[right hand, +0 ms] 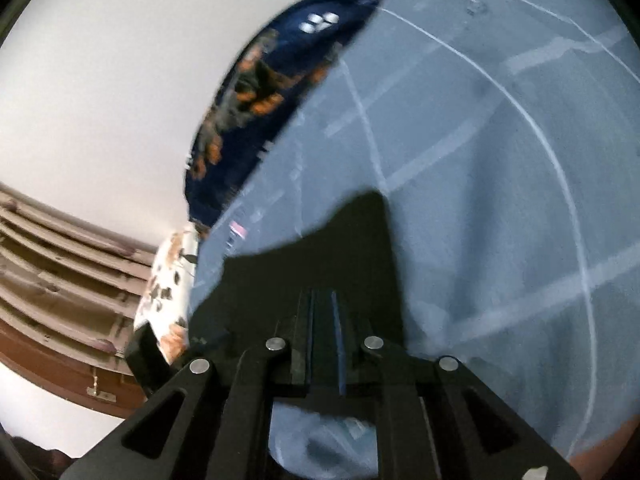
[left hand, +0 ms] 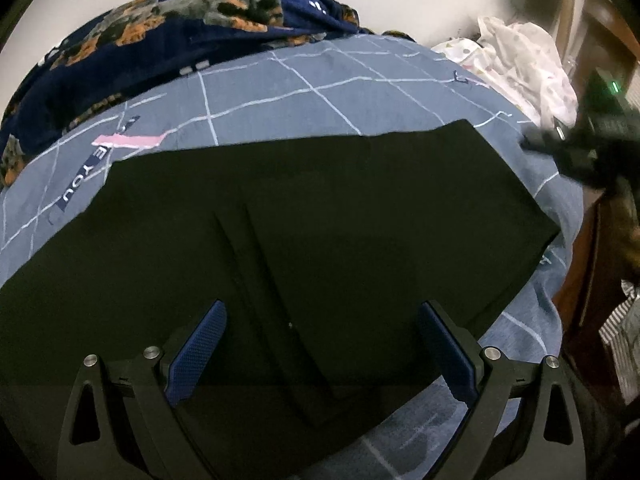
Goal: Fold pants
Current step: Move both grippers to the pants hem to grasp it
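Note:
The black pants (left hand: 312,216) lie spread flat on the blue grid-patterned bed sheet (left hand: 304,84). My left gripper (left hand: 320,336) is open, its blue-padded fingers (left hand: 200,348) apart just above the near part of the pants, holding nothing. My right gripper (right hand: 322,320) is shut on an edge of the black pants (right hand: 320,256) and holds that cloth raised off the sheet (right hand: 480,200). The right gripper also shows blurred at the right edge of the left wrist view (left hand: 580,148), beside the far right corner of the pants.
A navy blanket with orange and grey print (left hand: 160,36) is bunched along the far side of the bed. White spotted clothing (left hand: 520,64) lies at the far right. A brown wooden cabinet (left hand: 592,280) stands right of the bed. Brown wooden slats (right hand: 60,272) show at left.

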Action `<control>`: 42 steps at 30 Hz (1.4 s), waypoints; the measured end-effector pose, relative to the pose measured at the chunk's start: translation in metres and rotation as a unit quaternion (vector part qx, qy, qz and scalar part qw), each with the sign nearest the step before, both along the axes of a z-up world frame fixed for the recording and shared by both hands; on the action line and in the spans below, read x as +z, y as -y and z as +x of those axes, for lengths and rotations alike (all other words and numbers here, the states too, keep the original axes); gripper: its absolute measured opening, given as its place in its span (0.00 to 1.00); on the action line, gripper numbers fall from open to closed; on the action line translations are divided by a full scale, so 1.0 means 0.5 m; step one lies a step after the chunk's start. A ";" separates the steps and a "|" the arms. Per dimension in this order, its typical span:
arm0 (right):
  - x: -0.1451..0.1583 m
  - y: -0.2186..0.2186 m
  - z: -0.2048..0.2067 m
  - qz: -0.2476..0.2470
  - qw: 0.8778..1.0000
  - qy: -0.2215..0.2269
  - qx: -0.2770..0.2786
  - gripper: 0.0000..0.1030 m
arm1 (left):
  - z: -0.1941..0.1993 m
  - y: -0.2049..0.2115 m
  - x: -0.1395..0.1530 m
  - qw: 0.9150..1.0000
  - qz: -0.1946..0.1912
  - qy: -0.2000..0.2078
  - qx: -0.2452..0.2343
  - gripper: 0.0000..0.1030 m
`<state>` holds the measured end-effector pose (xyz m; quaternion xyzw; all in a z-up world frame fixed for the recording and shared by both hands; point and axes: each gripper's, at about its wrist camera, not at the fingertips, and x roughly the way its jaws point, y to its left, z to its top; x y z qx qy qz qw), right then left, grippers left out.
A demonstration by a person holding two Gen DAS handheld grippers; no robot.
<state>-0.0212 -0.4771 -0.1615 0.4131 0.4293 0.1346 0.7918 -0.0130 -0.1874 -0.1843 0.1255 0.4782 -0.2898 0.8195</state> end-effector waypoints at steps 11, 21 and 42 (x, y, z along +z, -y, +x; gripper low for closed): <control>-0.108 0.039 0.080 0.003 0.998 -0.065 -0.008 0.00 | -0.004 0.001 -0.008 1.000 0.006 -0.001 -0.004 0.93; 0.027 -0.010 0.033 -0.061 0.998 0.003 -0.017 0.12 | -0.035 -0.054 0.086 0.997 -0.046 0.053 0.021 0.93; -0.004 -0.463 0.044 -0.003 0.980 -0.022 0.195 0.47 | -0.050 -0.842 0.119 0.924 -0.196 -0.064 0.323 0.86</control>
